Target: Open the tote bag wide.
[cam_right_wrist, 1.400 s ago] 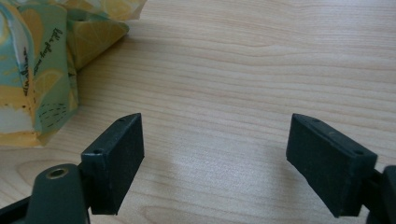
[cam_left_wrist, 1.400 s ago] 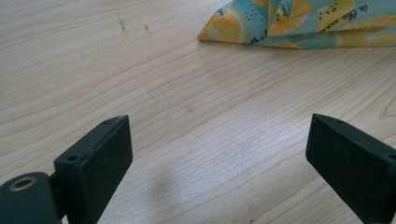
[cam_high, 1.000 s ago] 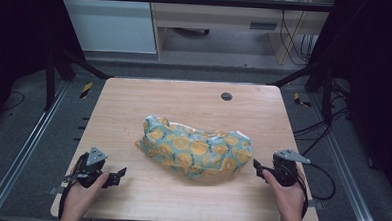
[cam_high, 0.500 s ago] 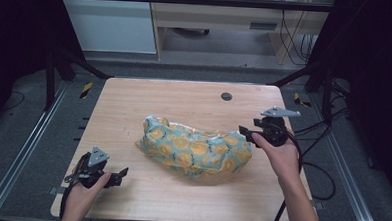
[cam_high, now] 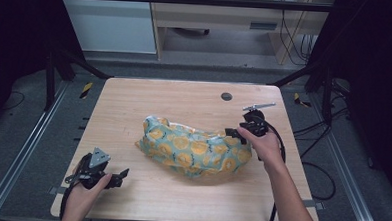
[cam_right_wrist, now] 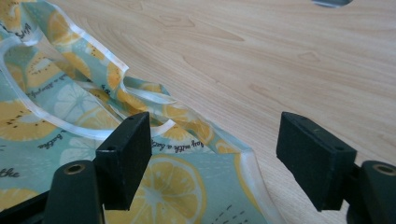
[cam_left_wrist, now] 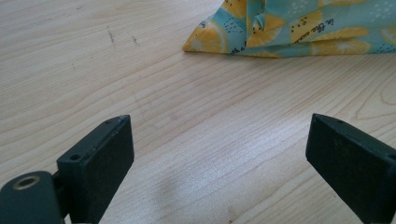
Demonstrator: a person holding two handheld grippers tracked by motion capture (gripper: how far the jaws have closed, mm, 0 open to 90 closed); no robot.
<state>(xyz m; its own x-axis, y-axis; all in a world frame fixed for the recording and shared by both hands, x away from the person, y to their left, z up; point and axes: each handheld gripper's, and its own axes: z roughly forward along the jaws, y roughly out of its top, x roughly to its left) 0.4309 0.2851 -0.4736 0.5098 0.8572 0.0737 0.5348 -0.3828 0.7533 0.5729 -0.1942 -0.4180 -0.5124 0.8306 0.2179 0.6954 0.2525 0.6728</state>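
A crumpled teal cloth printed with yellow lemon slices point(cam_high: 192, 148) lies in the middle of the wooden table point(cam_high: 184, 102). My right gripper point(cam_high: 238, 131) hovers at the cloth's right end, open, its jaws straddling a corner of the cloth point(cam_right_wrist: 205, 158) with a pale hem. My left gripper point(cam_high: 121, 176) rests near the table's front left, open, with bare wood between its jaws. Ahead of it in the left gripper view lies the cloth's near corner point(cam_left_wrist: 224, 39).
A small dark round disc point(cam_high: 226, 96) sits on the table at the back right. Metal frame rails point(cam_high: 27, 148) run along both sides of the table. Cables point(cam_high: 316, 166) trail on the floor at the right.
My right gripper has moved from the front right of the table forward and leftward to the cloth's right end. The left gripper has stayed in place.
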